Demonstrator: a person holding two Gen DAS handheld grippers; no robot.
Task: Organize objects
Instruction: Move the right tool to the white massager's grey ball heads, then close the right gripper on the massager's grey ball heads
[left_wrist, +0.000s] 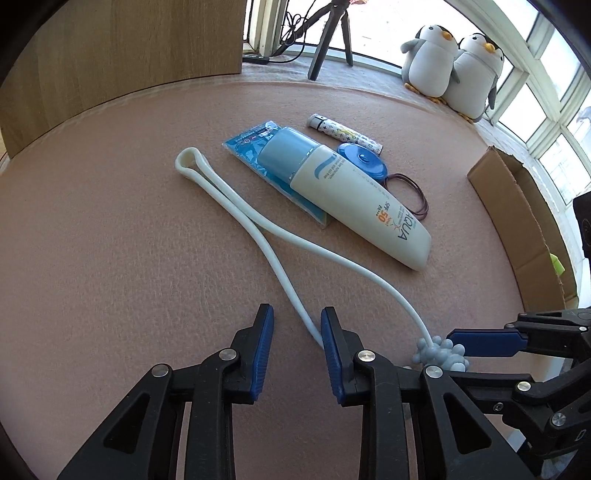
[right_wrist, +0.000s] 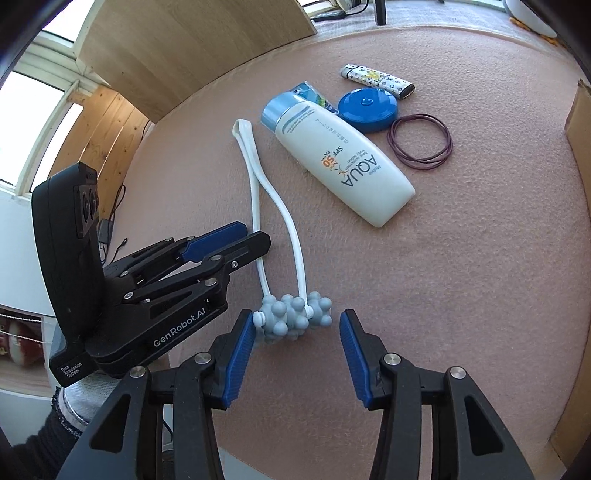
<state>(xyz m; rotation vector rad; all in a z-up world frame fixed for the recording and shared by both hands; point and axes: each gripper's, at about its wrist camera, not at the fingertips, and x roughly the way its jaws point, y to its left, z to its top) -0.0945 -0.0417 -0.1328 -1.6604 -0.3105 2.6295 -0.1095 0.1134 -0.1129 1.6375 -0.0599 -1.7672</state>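
A white looped massager lies on the pink mat (left_wrist: 110, 258), its grey knobbly rollers (right_wrist: 284, 317) nearest me. My right gripper (right_wrist: 295, 315) is open and straddles the rollers; its left pad is at the white end cap. My left gripper (left_wrist: 296, 313) is open around one white arm of the massager, which runs close to the right finger. In the right wrist view the left gripper (right_wrist: 254, 232) comes in from the left. A sunscreen bottle (left_wrist: 354, 199) rests partly on a blue packet (left_wrist: 247, 147).
Beyond the bottle lie a blue round tape measure (right_wrist: 367, 109), a patterned lighter (right_wrist: 376, 81) and purple hair bands (right_wrist: 421, 164). An open cardboard box (left_wrist: 517, 206) stands at the right edge. Two plush penguins (left_wrist: 454, 66), a tripod (left_wrist: 328, 37) and a wooden board (left_wrist: 110, 55) stand behind.
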